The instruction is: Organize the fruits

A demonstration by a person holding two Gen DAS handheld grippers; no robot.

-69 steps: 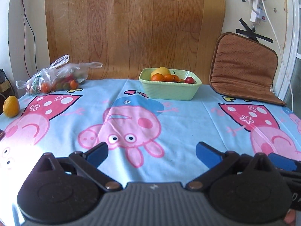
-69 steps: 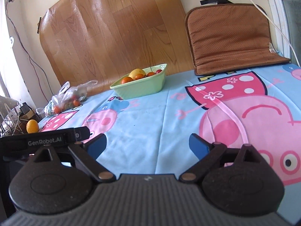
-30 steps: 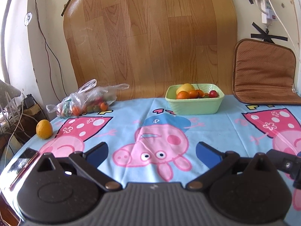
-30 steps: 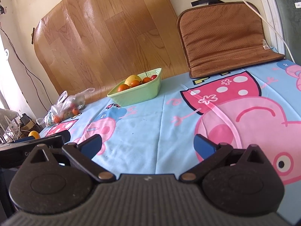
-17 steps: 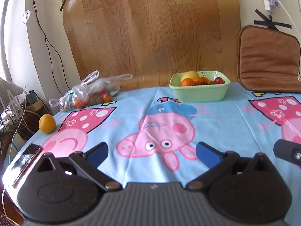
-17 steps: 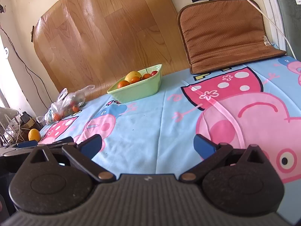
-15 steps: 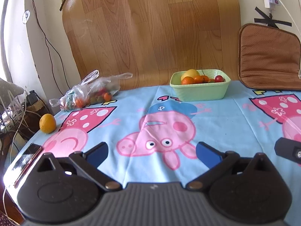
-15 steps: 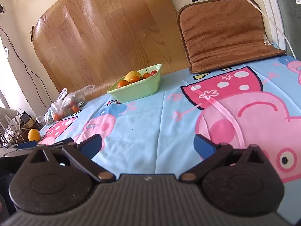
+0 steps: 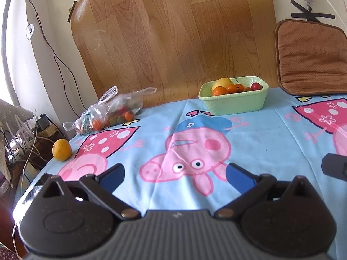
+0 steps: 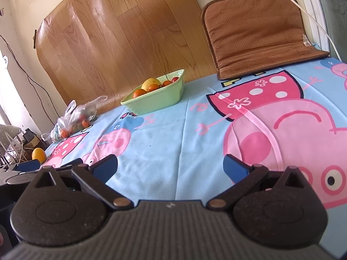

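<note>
On the cartoon tablecloth (image 9: 260, 134) the green bowl (image 9: 234, 106) of fruit stands at 1 o'clock and the plastic bag (image 9: 108, 114) of fruit at 11. The lone orange (image 9: 61, 150) at 10 o'clock sits at the edge and a careless touch may roll it off. The left gripper (image 9: 174, 174) and right gripper (image 10: 170, 165) both gape wide, empty.

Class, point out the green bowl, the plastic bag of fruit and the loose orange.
green bowl (image 9: 236, 104), left wrist view, front wall.
plastic bag of fruit (image 9: 108, 112), left wrist view, middle.
loose orange (image 9: 61, 150), left wrist view, centre.

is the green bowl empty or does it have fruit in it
It has fruit: the green bowl holds a yellow fruit, oranges and a red fruit showing above its rim.
</note>
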